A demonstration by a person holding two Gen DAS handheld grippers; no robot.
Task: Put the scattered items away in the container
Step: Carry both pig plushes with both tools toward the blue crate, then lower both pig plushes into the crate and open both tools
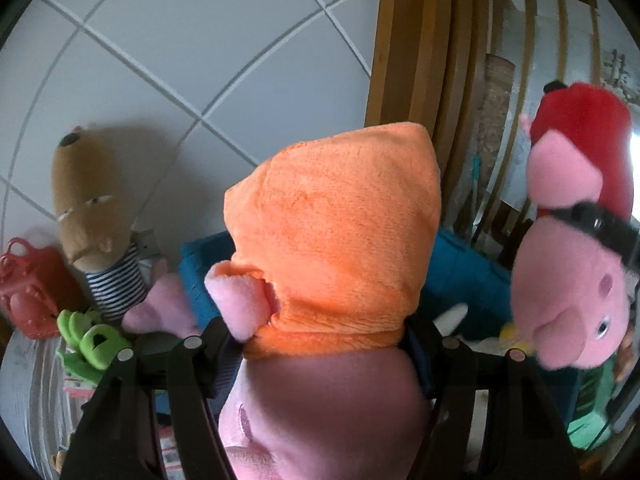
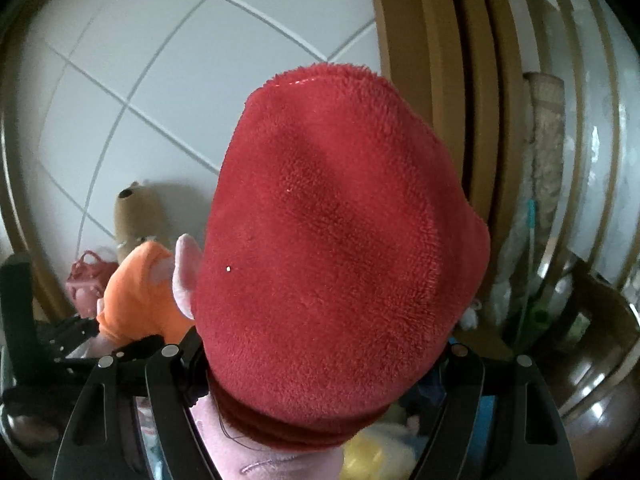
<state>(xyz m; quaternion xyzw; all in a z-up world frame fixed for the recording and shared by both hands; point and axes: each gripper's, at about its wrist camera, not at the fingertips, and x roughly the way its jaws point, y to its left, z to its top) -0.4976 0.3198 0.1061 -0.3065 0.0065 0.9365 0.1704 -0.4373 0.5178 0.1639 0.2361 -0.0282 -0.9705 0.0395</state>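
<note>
- Blue bin [image 1: 472,276], the likely container, sits low behind both toys; sides look soft and other toys are already inside. Judged step: carry both plush pigs over it and drop them in.
- Pig plush in red dress [image 2: 340,240]: right tool [image 2: 320,364] is clamped on it around the neck, dress pointing away from the camera. In the left wrist view it hangs at right, over the bin's right part.
- Pig plush in orange dress [image 1: 336,236]: left tool [image 1: 320,340] is closed around it where dress meets head, held above the bin's near-left edge.
- Do it well: bring each toy fully past the rim before opening, lower it close to the contents, release one at a time so they don't bump out.
- Brown striped-shirt plush [image 1: 92,216], red basket toy [image 1: 28,292] and green toy [image 1: 92,340] lie far left, apparently outside the bin — still to collect.
</note>
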